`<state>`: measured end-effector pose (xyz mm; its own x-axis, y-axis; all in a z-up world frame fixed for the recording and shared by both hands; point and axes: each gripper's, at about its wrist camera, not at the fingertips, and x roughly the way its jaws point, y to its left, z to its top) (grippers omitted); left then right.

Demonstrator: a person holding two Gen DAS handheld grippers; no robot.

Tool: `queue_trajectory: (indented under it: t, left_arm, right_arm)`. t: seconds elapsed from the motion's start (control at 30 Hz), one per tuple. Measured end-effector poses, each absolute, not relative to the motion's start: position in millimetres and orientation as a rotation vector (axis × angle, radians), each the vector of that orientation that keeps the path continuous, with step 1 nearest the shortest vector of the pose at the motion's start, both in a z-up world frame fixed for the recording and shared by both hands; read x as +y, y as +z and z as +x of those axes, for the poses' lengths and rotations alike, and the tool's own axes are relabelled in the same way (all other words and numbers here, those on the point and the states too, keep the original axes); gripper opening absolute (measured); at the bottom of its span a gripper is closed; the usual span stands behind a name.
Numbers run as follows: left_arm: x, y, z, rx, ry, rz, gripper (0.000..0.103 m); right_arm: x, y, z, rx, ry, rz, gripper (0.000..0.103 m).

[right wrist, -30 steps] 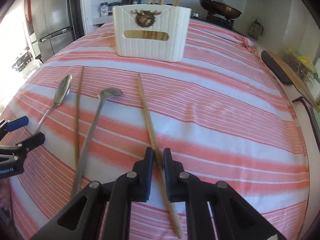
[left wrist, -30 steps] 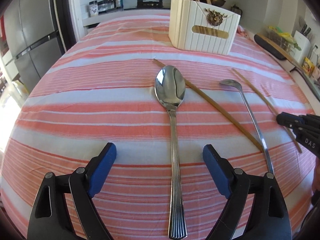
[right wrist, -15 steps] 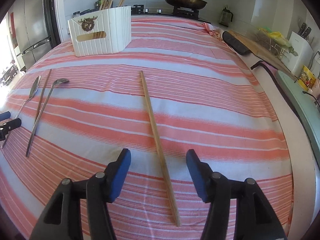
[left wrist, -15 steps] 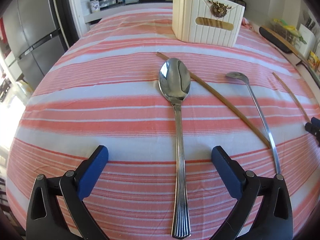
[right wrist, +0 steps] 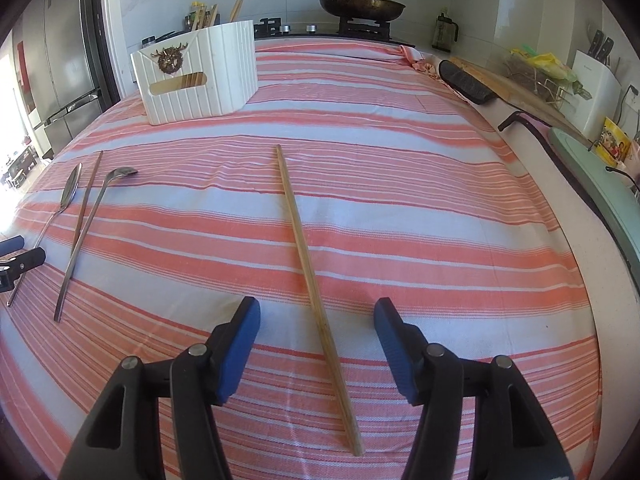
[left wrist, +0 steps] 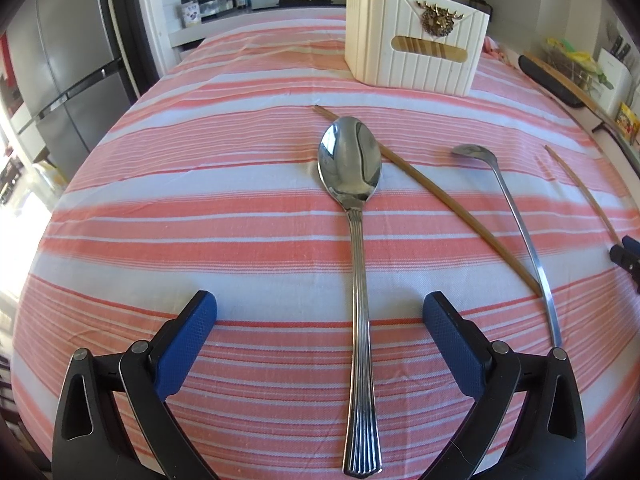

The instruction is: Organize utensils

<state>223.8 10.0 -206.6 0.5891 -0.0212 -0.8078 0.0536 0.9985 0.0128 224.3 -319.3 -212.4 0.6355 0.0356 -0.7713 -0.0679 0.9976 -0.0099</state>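
No lettering was legible in either view: the white utensil holder (left wrist: pixel 416 52) bore only a brass stag-head emblem (left wrist: pixel 439 19), and the print on the yellow packet (right wrist: pixel 614 142) by the wall was too small to read.

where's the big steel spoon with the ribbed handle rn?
Left wrist view: the big steel spoon lies on the striped cloth between the open left gripper pads, untouched; its bowl overlaps a wooden chopstick.
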Motion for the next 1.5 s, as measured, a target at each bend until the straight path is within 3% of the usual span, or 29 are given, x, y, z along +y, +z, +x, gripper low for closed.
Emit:
queue_trajectory:
  t: [0.27,0.67,0.9,1.0,1.1,1.13,1.17,1.2,1.33,1.5]
  left_arm:
    - [13,-203,225,0.995,-0.121,0.079,0.103]
    - [32,-196,262,1.146,-0.182,0.026,0.101]
    - [8,-199,305,1.112,-0.14,0.077,0.091]
    - [-3,-198,320,1.094,-0.144,0.08,0.081]
    - [-15,-196,331,1.075,-0.168,0.102,0.067]
    - [-17,-195,333,1.068,-0.185,0.111,0.055]
    - [-19,-194,335,1.062,-0.194,0.121,0.05]
    - [-19,-191,337,1.058,-0.193,0.129,0.042]
    - [-9,-184,338,1.056,-0.214,0.081,0.042]
    - [9,-137,304,0.92,-0.244,0.016,0.042]
  right_arm:
    - [-322,-212,223,0.892,0.082,-0.034,0.061]
    - [-320,-202,265,1.152,0.266,-0.169,0.061]
    - [-300,-202,315,1.097,0.272,-0.182,0.058]
    - [-294,-202,335,1.072,0.262,-0.165,0.054]
    - [-289,-201,355,1.054,0.253,-0.143,0.04]
    - [-287,-200,361,1.05,0.239,-0.148,0.028]
    - [-285,-199,366,1.05,0.232,-0.148,0.009]
    - [-285,-199,372,1.058,0.225,-0.135,0.006]
    - [-291,-187,377,1.03,0.224,-0.042,0.006]
    - [-300,-125,337,0.856,0.282,0.044,0.006]
